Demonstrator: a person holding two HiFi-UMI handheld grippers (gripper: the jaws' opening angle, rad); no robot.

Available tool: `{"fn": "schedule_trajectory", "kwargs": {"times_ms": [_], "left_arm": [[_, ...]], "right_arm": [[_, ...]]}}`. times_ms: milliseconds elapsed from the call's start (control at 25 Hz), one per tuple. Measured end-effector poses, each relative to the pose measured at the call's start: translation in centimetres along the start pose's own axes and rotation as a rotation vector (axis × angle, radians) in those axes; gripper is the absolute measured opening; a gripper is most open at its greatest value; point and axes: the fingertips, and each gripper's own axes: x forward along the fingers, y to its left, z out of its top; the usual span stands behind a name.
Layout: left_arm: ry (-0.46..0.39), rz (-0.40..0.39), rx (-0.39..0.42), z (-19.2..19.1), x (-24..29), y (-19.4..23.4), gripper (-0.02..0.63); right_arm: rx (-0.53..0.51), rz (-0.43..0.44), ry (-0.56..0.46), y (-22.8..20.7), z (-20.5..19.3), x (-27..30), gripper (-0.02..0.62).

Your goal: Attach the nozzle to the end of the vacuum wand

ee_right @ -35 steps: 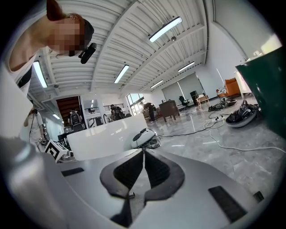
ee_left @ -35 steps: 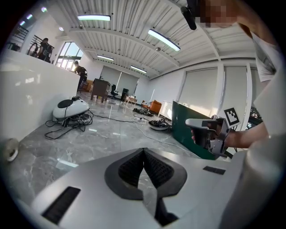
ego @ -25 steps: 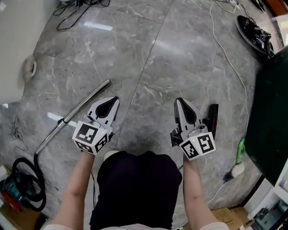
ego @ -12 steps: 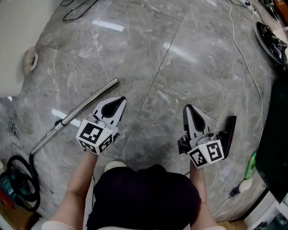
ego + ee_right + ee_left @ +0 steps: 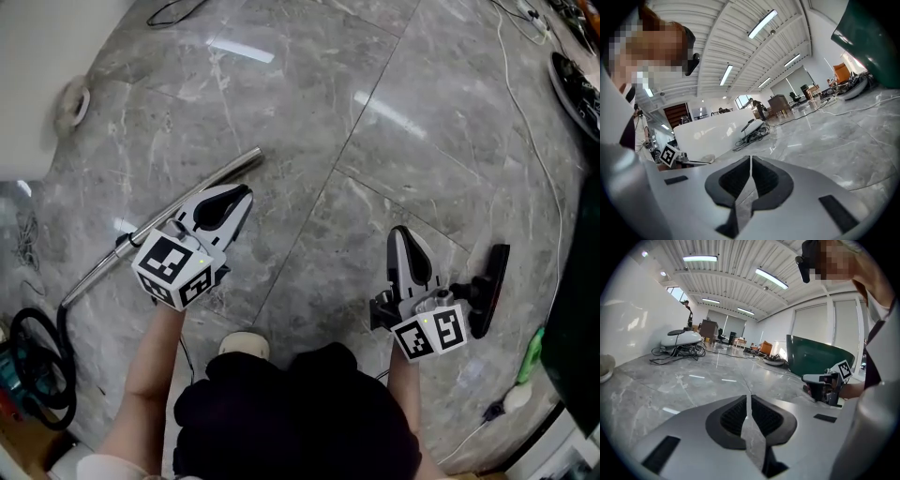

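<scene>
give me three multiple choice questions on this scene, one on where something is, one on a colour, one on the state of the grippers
1. Where does the nozzle lie?
A. on the floor, to the right of the right gripper
B. on a shelf
C. leaning upright against a wall

2. What colour is the vacuum wand?
A. red
B. silvery metal
C. yellow

3. How do the jaws of the left gripper and the right gripper stand?
A. both wide open
B. left shut on the wand
C. both shut, nothing between them

Answers:
1 A: the head view shows it flat on the floor beside that gripper.
2 B: the tube shines silver.
3 C: each gripper view shows the pads meeting, with only floor beyond.
</scene>
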Motion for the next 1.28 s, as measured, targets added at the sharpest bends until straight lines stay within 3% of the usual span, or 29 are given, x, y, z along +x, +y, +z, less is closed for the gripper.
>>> {"fn": "schedule_trajectory", "kwargs": {"times_ms": [80,200,360,440,680,760,960,1120,1240,1280], "left_arm": [[0.037,0.003,0.014,-0.4,-0.6,0.8,0.057],[0.117,0.009,0.041,-1.2,-1.4,2.2,0.217],[0.289,0.054,0.19,-3.2,-2.5,5.1,0.304],[0.392,0.057,0.243,-4.8,-3.0,6.7,0.31],[0.706,0.003,0.304,-10.8,-4.4,10.3,0.31],[0.775,-0.007,0.321,-12.2,-4.5,11.0,0.31],[0.879,-0.009,0.372,-14.3,-3.2,12.5,0.307],[0.819,-0.076,0.358,-14.1,-2.8,12.2,0.279],[0.823,-0.057,0.35,-14.0,-2.8,12.0,0.168],[0.84,-0.047,0.352,-14.1,-2.8,11.9,0.16]], "right_arm": [[-0.004,0.019,0.007,0.9,-0.4,-0.3,0.025],[0.015,0.028,0.001,1.3,-0.4,-0.5,0.025],[0.022,0.029,-0.013,1.5,0.0,-1.0,0.025],[0.013,0.027,-0.012,1.6,0.0,-1.3,0.025],[0.007,0.009,-0.005,1.4,-0.3,-2.2,0.025],[0.01,0.006,0.0,1.4,-0.6,-2.3,0.025],[0.01,0.011,0.012,1.8,-1.0,-2.0,0.025],[0.022,0.009,0.0,1.7,-1.0,-2.0,0.025],[0.036,0.011,-0.003,2.0,-1.1,-2.0,0.025],[0.031,0.013,0.0,2.2,-1.2,-2.1,0.025]]}}
